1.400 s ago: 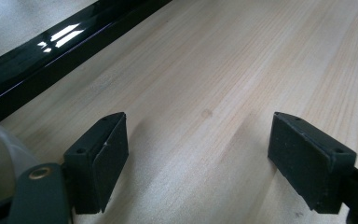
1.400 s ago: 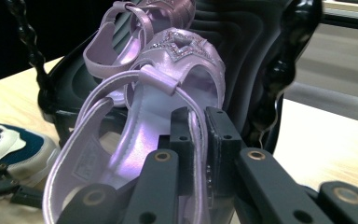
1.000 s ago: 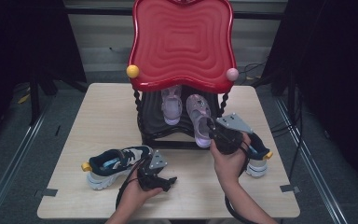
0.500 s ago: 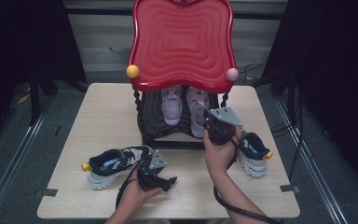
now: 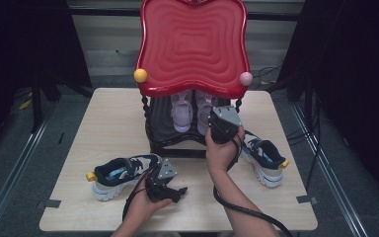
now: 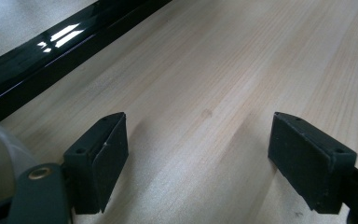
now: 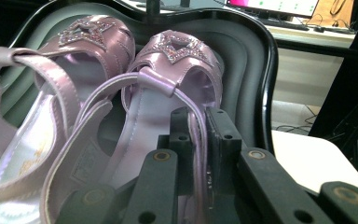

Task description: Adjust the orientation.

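High view: wooden worktop (image 5: 103,118) carrying a small black rack (image 5: 168,143) with a red wavy top panel (image 5: 193,44), set at the middle of the far edge. A yellow knob (image 5: 140,75) and a pink knob (image 5: 246,78) sit at the panel's front corners.

Right gripper (image 7: 198,135), right gripper view: jaws clenched on the thin heel strap of the right-hand lilac sandal (image 7: 168,93), strap pinched between the pads. The sandal lies on the rack's dark shelf, toe w/ sequinned star pointing away from the camera. A second lilac sandal (image 7: 51,84) lies just beside it, to its left in this view, straps close alongside; contact cannot be told. In the high view the same gripper (image 5: 223,129) is at the shelf's front right, in the person's right hand (image 5: 222,153).

Left gripper (image 6: 196,154), left gripper view: jaws released, wide apart, nothing between them, bare wood beneath. In the high view it (image 5: 170,192) rests near the worktop's near edge, approx. mid-width.

Navy-and-white sneaker w/ yellow toe (image 5: 121,173): left half of the worktop, near the front, just beside the left gripper. Its mate (image 5: 264,158): right half, toward the right edge, near the right forearm.
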A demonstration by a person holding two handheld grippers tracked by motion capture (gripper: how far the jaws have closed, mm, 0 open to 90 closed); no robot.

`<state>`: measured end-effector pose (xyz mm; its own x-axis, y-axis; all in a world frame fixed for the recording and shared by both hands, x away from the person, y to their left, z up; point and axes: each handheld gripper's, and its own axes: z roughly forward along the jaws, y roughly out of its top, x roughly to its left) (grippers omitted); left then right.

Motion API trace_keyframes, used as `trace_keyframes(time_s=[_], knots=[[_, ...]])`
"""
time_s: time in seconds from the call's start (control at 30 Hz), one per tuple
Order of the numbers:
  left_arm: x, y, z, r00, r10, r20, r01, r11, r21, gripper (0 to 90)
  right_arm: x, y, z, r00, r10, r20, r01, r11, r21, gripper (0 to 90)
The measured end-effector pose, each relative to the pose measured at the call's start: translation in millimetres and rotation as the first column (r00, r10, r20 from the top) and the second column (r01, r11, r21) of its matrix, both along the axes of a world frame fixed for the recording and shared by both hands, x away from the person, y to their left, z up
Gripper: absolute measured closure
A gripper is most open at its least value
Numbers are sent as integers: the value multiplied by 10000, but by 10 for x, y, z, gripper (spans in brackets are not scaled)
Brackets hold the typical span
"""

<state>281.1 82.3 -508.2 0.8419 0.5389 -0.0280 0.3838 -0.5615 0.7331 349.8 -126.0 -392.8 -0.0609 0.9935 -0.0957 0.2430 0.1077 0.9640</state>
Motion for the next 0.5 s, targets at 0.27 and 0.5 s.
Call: trace_keyframes(time_s=[0.27, 0.5], knots=[[2, -1, 0, 10000, -23, 6, 23, 10000, 7, 193, 132, 81, -35, 9999, -103, 107, 103, 9999, 17, 807], [-1, -2, -1, 10000, -21, -6, 21, 10000, -3, 192, 109, 120, -117, 9999, 133, 65, -135, 9997, 206, 782]])
